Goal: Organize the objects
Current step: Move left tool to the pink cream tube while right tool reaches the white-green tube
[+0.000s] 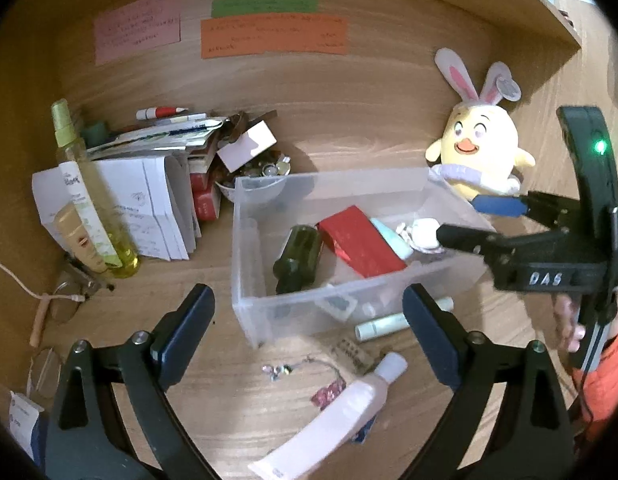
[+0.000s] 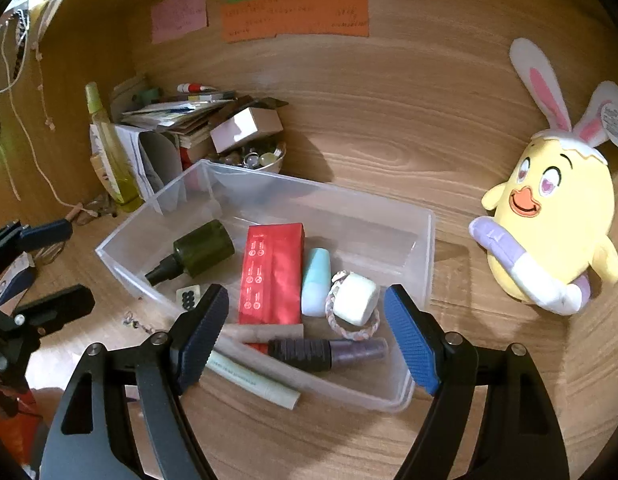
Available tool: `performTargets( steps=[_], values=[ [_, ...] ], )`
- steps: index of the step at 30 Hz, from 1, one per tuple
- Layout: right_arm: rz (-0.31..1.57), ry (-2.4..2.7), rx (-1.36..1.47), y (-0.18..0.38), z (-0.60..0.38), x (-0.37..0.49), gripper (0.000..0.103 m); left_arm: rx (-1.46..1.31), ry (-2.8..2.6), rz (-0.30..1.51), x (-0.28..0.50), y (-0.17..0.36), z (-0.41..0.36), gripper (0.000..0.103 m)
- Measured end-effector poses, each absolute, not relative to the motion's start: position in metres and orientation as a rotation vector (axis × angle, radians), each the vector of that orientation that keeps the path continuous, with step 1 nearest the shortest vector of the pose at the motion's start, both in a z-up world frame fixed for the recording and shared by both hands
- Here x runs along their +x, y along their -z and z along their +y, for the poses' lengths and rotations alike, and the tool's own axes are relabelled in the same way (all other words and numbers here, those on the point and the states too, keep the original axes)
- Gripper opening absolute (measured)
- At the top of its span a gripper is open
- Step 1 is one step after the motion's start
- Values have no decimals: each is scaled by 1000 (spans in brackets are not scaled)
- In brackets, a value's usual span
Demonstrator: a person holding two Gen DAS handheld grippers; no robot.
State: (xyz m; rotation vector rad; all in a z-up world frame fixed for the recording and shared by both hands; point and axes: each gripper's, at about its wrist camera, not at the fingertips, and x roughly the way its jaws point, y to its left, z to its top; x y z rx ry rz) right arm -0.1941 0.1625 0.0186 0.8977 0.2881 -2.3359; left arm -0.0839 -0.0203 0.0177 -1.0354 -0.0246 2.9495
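A clear plastic bin sits on the wooden desk. It holds a dark green bottle, a red packet, a pale blue tube, a white block and a dark pen. My left gripper is open and empty, just in front of the bin. My right gripper is open and empty over the bin's near right end. A pink tube and a pale green tube lie on the desk outside the bin.
A yellow plush chick stands right of the bin. A yellow spray bottle, stacked papers, a bowl of trinkets and glasses crowd the left. A thin chain lies by the pink tube.
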Motion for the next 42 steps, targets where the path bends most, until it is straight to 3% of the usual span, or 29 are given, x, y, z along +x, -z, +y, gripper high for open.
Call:
performTargets(
  steps=[10, 17, 20, 24, 28, 30, 35, 37, 39, 42],
  values=[
    [310, 2298, 827, -29, 180, -157, 84, -1116, -2910, 3, -65, 4, -22, 98],
    [411, 2243, 857, -2, 172, -139, 83, -1227, -2822, -25, -61, 33, -23, 98],
    [435, 2202, 902, 12, 168, -141, 80, -1289, -2772, -28, -62, 47, -22, 98],
    [489, 2153, 953, 27, 155, -147, 61, -1327, -2741, -23, -61, 56, -21, 98],
    [534, 2132, 979, 36, 144, -152, 58, -1337, -2721, -49, -59, 60, -25, 97],
    [548, 2117, 992, 40, 140, -153, 58, -1354, -2698, -69, -58, 64, -27, 80],
    [625, 2107, 993, 50, 127, -150, 57, -1334, -2688, -68, -53, 66, -26, 66],
    [646, 2104, 985, 50, 124, -147, 53, -1324, -2678, -77, -51, 66, -26, 59],
    [667, 2103, 980, 49, 122, -145, 40, -1314, -2666, -89, -47, 65, -25, 48],
    [680, 2073, 986, 47, 123, -140, 33, -1309, -2651, -104, -39, 64, -24, 39]
  ],
)
